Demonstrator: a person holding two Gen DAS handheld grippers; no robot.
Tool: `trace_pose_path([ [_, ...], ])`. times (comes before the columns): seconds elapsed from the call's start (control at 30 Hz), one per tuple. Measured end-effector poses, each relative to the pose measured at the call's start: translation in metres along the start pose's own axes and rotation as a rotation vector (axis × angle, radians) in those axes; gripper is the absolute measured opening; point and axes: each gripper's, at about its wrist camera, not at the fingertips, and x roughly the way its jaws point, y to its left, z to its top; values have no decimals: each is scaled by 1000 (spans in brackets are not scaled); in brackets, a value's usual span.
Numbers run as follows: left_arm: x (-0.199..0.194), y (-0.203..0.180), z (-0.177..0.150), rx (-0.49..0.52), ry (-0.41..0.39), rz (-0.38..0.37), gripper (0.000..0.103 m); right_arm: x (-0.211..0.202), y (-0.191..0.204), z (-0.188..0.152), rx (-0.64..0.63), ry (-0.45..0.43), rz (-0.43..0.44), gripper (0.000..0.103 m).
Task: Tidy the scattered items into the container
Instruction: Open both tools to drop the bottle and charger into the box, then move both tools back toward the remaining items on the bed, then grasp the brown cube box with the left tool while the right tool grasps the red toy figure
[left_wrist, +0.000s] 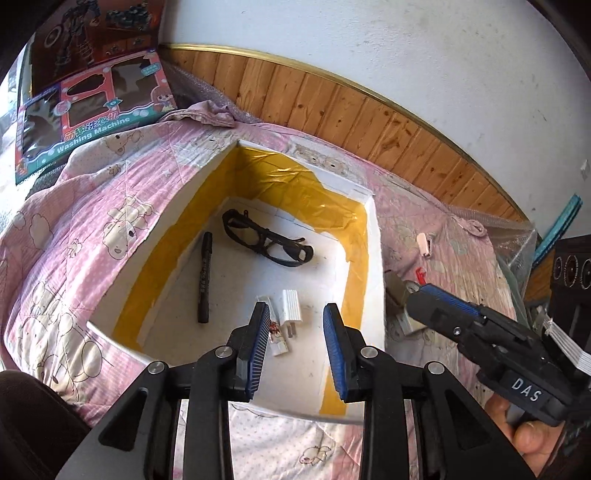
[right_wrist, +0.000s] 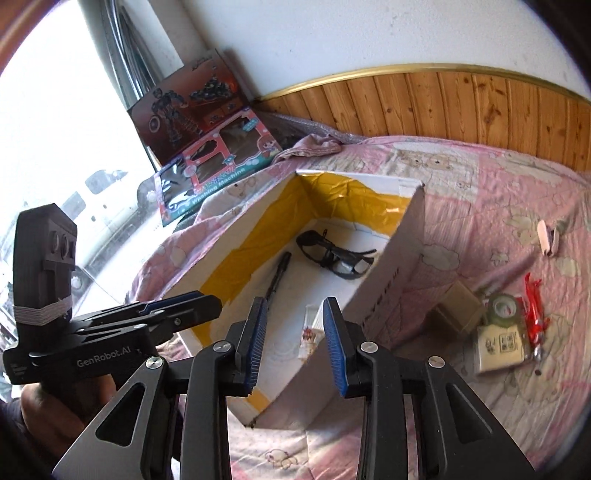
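The white foam box (left_wrist: 373, 258) is sitting on the pink bed quilt (left_wrist: 74, 206), already holding black glasses (left_wrist: 267, 240), a black marker (left_wrist: 204, 277) and a white plug (left_wrist: 291, 306). The left gripper (left_wrist: 297, 328) is hovering over the box with jaws released and empty, while the right gripper (right_wrist: 295, 325) is likewise gaping near the box's right wall. Right of the box are lying a tape roll (right_wrist: 503, 309), a small card packet (right_wrist: 499, 347) and a red wrapper (right_wrist: 533, 306); all look light, and the roll, being stiff, is probably best pinched across its rim.

Box wall (right_wrist: 388, 266) hides part of the glasses (right_wrist: 332, 254), seemingly
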Motion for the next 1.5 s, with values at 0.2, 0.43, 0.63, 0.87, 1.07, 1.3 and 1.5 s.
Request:
trace_pose_path([
  [0.2,-2,-42,-21,88,33,-24,32,-28,-48,-49,167,-27,-30,36],
  [0.43,4,-95,-33,169,76,-73,32,-58,-103,-65,341,-51,-127,36],
  [0.63,32,-137,-32,207,106,-87,53,-74,-137,-66,413,-48,-198,40],
  [0.87,86,-164,-15,247,132,-55,60,-64,-168,-46,363,25,-260,44],
  [1.07,138,-168,-1,267,164,-1,61,-37,-206,-17,267,99,-325,45],
  [1.3,187,-159,10,252,193,41,61,10,-253,-3,265,174,-317,45],
  [1.5,219,-154,13,268,200,87,62,31,-270,-7,278,188,-310,49],
])
